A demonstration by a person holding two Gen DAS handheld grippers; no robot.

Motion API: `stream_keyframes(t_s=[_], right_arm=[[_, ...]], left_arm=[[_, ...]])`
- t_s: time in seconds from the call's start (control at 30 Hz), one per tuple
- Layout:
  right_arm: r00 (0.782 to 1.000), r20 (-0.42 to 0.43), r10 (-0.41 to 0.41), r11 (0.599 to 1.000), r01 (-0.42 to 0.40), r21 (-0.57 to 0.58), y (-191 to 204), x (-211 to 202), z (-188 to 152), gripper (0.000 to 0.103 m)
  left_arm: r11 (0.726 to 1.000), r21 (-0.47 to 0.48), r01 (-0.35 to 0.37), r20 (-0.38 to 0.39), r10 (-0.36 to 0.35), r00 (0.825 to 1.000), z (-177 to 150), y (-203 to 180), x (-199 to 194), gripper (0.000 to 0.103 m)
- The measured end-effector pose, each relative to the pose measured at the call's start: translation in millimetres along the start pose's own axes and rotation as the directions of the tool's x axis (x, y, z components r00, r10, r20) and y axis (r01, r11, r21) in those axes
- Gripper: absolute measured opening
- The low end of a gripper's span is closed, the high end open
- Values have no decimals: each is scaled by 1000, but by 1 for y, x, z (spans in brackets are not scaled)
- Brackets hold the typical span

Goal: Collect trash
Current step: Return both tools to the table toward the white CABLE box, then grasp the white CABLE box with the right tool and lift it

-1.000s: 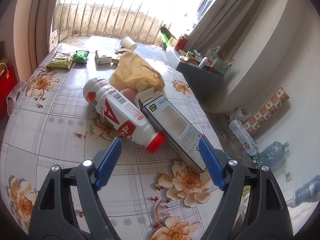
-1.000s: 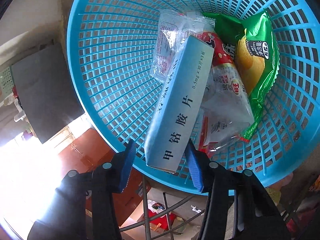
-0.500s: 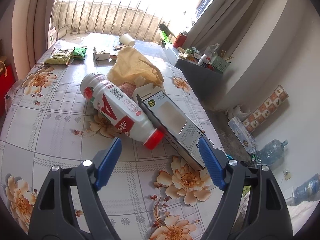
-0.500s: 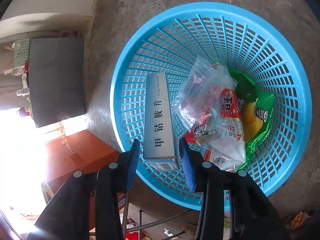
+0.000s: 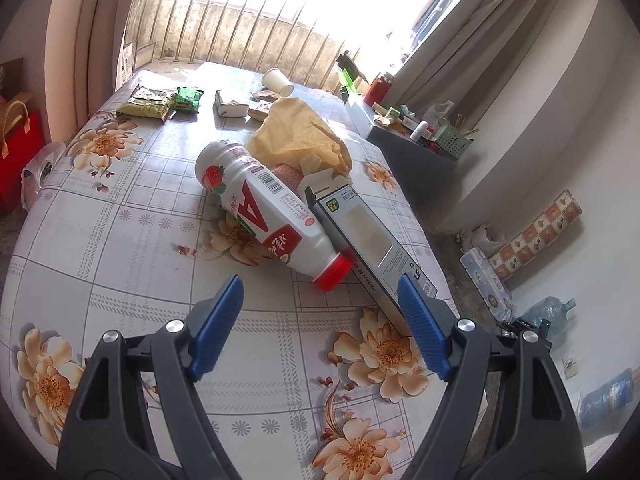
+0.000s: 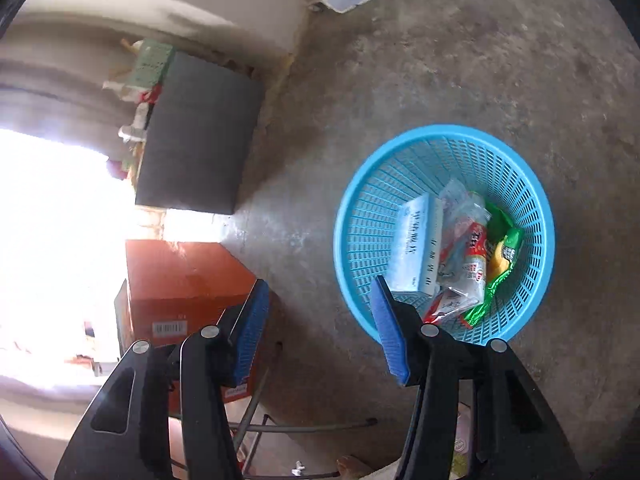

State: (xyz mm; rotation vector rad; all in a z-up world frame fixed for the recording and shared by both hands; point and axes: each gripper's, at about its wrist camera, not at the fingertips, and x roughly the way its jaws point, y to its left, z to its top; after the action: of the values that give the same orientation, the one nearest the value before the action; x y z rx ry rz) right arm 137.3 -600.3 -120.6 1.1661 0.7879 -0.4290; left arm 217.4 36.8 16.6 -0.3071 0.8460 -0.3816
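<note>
A lived-in home room is shown. A bench [image 5: 120,248] is covered with a flowered cloth; behind it a barred window [image 5: 240,20] and curtains [image 5: 480,40] are seen, and right of it a cluttered dark cabinet [image 5: 412,152] on a bare concrete floor [image 6: 440,80].

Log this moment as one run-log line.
left tool: open, empty, over bottle | right tool: opening, empty | box: in basket

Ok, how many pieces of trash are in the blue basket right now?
3 visible in the blue basket: a pale medicine box on the left, a clear red-printed wrapper in the middle, a green chip bag on the right. Smaller bits may hide beneath.
</note>
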Motion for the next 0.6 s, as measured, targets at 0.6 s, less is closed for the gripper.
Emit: stream_keyframes(t_s=[0.6], right_arm=[[981, -155, -116, 78, -147, -986, 371, 22, -298, 90]], left_arm=[[987, -154, -53, -21, 51, 998, -32, 58, -45, 80]])
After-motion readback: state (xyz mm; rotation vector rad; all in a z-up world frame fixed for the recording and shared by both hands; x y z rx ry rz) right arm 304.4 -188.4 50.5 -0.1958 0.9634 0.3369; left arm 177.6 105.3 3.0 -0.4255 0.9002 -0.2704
